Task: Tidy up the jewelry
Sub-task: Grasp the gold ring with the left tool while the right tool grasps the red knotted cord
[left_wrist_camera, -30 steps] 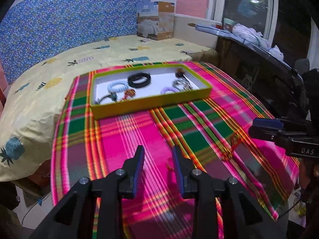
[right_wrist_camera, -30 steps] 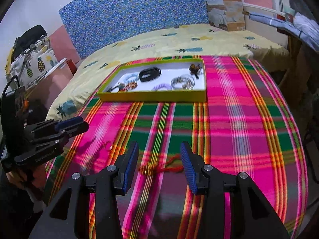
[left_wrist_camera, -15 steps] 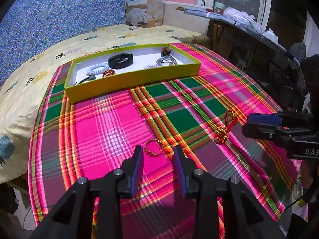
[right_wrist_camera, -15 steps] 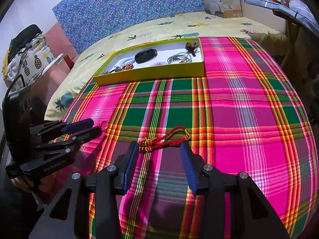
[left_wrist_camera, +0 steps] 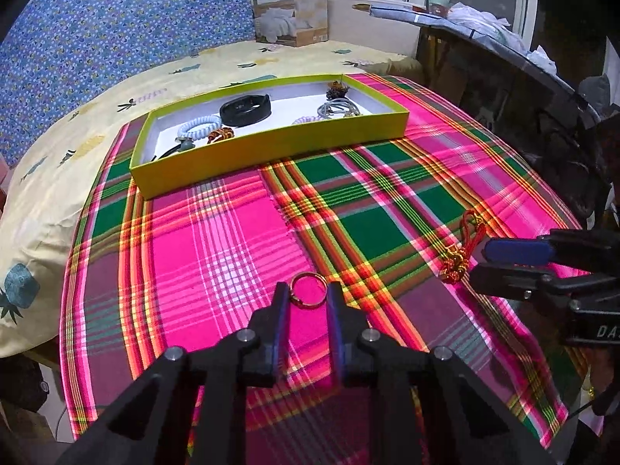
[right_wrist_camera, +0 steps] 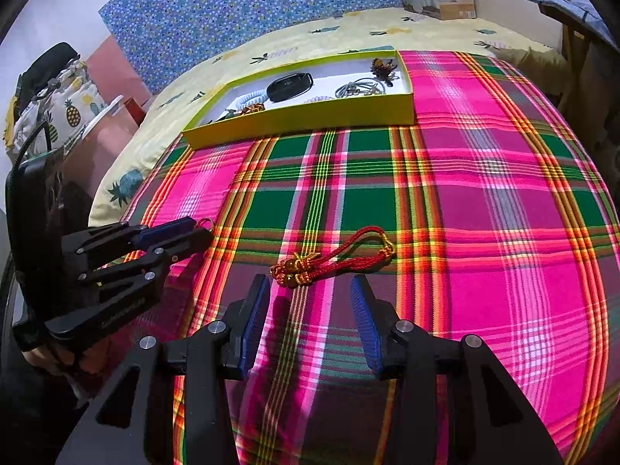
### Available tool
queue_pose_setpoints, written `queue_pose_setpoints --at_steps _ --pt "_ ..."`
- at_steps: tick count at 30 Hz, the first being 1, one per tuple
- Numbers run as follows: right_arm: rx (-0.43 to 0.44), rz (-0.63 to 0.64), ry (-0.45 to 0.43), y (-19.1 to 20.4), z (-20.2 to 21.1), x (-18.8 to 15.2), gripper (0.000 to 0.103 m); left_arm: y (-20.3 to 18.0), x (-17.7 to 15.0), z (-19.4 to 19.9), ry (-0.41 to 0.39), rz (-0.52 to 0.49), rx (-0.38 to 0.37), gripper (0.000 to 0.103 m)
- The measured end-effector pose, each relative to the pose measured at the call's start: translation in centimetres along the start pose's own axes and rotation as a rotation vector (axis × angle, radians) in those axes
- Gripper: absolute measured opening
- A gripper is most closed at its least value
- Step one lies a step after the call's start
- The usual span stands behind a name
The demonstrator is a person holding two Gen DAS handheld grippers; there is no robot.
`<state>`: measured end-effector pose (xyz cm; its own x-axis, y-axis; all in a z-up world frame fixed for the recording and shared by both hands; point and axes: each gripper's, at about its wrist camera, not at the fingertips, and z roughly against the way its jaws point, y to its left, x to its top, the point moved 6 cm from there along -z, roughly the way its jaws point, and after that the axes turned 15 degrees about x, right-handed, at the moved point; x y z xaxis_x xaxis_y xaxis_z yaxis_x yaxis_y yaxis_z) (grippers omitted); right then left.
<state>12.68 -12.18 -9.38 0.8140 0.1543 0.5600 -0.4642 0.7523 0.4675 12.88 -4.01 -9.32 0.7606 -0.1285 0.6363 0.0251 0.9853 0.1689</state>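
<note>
A small gold ring [left_wrist_camera: 309,289] lies on the plaid cloth [left_wrist_camera: 232,240]. My left gripper [left_wrist_camera: 308,290] is open with its fingertips on either side of the ring, low over the cloth; it also shows in the right wrist view [right_wrist_camera: 190,232]. A red knotted cord bracelet [right_wrist_camera: 333,257] lies just ahead of my open right gripper [right_wrist_camera: 310,286], which also shows in the left wrist view [left_wrist_camera: 484,261] beside the bracelet [left_wrist_camera: 463,246]. A yellow-green tray [left_wrist_camera: 271,147] at the far side holds a black band [left_wrist_camera: 245,109], a white coil tie [left_wrist_camera: 197,126] and other pieces.
The cloth covers a bed with a yellow pineapple sheet [left_wrist_camera: 46,162] and a blue floral headboard [left_wrist_camera: 116,27]. A cardboard box [left_wrist_camera: 290,7] stands behind the tray. A dark ledge with laundry [left_wrist_camera: 503,50] runs along the right. A pineapple bag [right_wrist_camera: 58,112] sits left.
Both grippers have moved forward and down. The left now brackets the gold ring. The right has closed in on the red cord bracelet. Nothing is gripped.
</note>
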Motion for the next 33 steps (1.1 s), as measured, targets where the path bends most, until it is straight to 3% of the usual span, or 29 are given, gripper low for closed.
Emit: queue_pose_setpoints --at_steps 2,10,16,18,20,22,33 --pt "0.001 -0.008 -0.002 0.0 -0.3 0.2 0.044 0.4 0.1 0.2 -0.009 0.018 0.010 0.003" --pt "-0.012 -0.021 -0.010 0.0 -1.5 1.3 0.044 1.3 0.0 -0.1 0.009 0.061 -0.027 0.002" --pt "-0.075 0.072 0.022 0.8 -2.5 1.7 0.044 1.5 0.0 -0.2 0.018 0.076 -0.067 0.003" --pt "-0.109 0.111 0.033 1.0 -2.6 1.5 0.042 1.5 0.0 -0.2 0.020 0.078 -0.071 0.006" --pt "-0.151 0.138 0.036 0.9 -2.5 1.3 0.030 1.6 -0.1 -0.1 0.017 0.080 -0.080 0.023" --pt "-0.134 0.131 0.032 0.7 -2.3 1.3 0.024 1.7 -0.1 0.1 0.008 0.084 -0.089 0.033" --pt "-0.139 0.147 0.025 0.7 -1.7 1.1 0.017 0.3 -0.1 0.2 0.008 0.024 -0.105 0.034"
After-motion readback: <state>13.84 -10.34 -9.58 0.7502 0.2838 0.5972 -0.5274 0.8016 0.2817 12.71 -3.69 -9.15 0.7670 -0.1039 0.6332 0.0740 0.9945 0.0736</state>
